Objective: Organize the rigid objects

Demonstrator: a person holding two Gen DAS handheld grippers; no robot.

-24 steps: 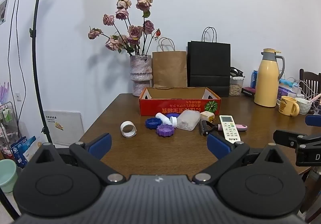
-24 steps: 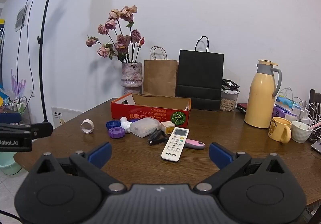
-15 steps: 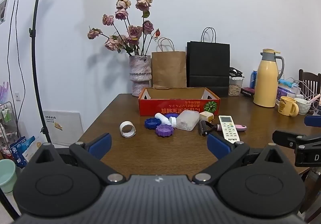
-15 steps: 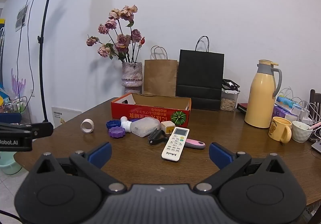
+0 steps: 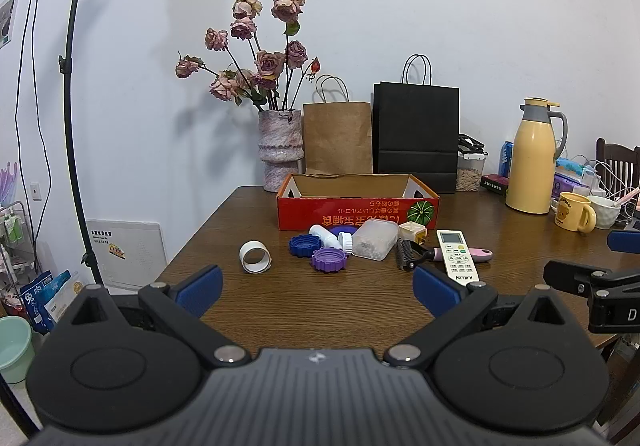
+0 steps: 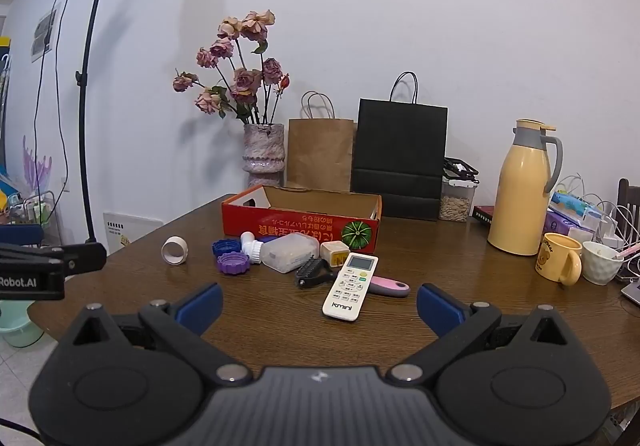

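Observation:
A red cardboard box (image 5: 358, 212) (image 6: 300, 224) stands open on the brown table. In front of it lie a white tape ring (image 5: 255, 256) (image 6: 175, 250), a blue lid (image 5: 305, 245), a purple lid (image 5: 328, 259) (image 6: 233, 262), a white bottle (image 5: 325, 236), a clear plastic case (image 5: 375, 244) (image 6: 290, 253), a cream cube (image 5: 413, 232) (image 6: 334, 249), a pink-handled brush (image 5: 424, 256) (image 6: 316, 272) and a white remote (image 5: 457, 255) (image 6: 351, 285). My left gripper (image 5: 318, 288) and right gripper (image 6: 320, 304) are open and empty, both short of the objects.
At the back stand a vase of roses (image 5: 280, 154), a brown bag (image 5: 338, 138) and a black bag (image 5: 416, 142). A yellow thermos (image 5: 534, 162), yellow mug (image 5: 574, 211), white cup and cables crowd the right. A light stand (image 5: 74, 126) is left of the table.
Both views have shifted only slightly; the objects appear a touch closer in the left wrist view. Both grippers stay open and empty.

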